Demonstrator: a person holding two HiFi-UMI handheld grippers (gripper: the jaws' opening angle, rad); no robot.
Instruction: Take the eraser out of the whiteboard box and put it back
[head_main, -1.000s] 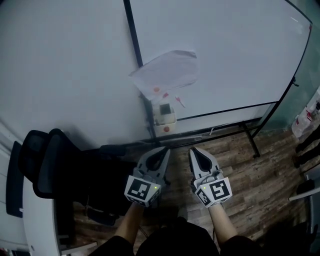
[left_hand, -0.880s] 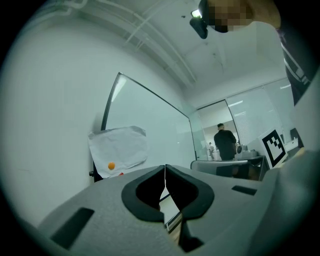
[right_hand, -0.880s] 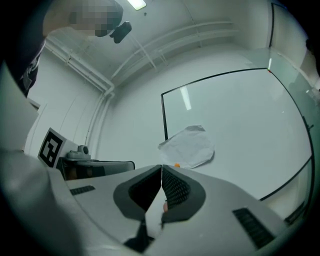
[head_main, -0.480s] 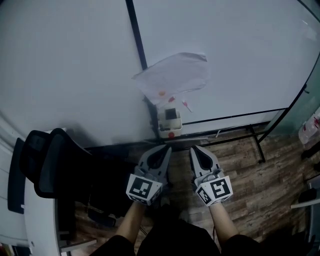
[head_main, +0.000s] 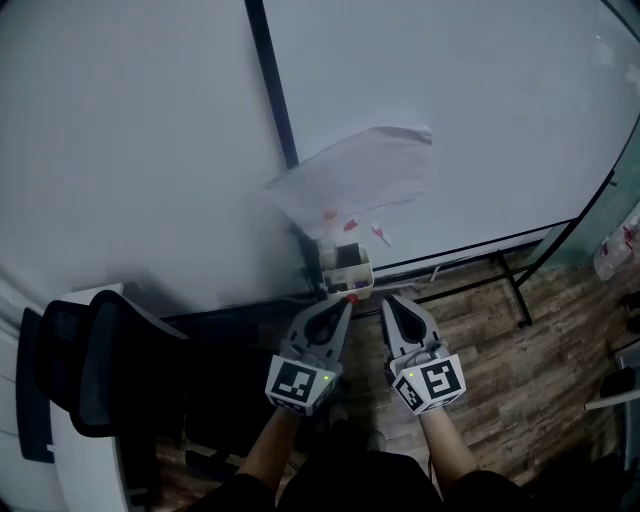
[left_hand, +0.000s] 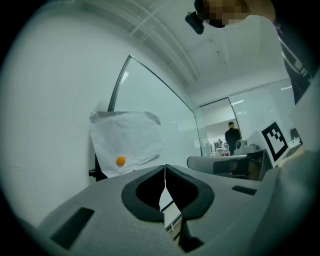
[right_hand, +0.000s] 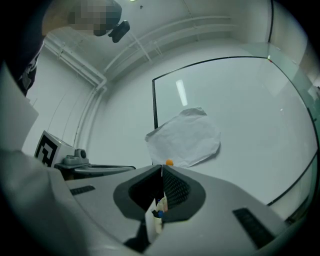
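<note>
The white whiteboard box (head_main: 347, 270) hangs at the whiteboard's lower left corner, under a crumpled paper sheet (head_main: 360, 175). Something dark lies in the box's top; I cannot tell whether it is the eraser. My left gripper (head_main: 340, 303) is shut and empty, its tips just below the box. My right gripper (head_main: 392, 303) is shut and empty too, a little right of the box. In the right gripper view a slice of the box (right_hand: 156, 216) with a blue-capped pen shows through the jaw opening below the right gripper (right_hand: 162, 166) tips. The left gripper (left_hand: 165, 167) tips meet in front of the paper (left_hand: 127, 140).
A black office chair (head_main: 100, 380) stands at the left beside a white desk edge. The whiteboard's black frame (head_main: 270, 80) runs up from the box, and its stand leg (head_main: 515, 290) rests on the wooden floor at right. An orange magnet (left_hand: 120, 161) pins the paper.
Both grippers have moved forward toward the whiteboard, and the box and paper now sit nearer the jaw tips. Both stayed shut.
</note>
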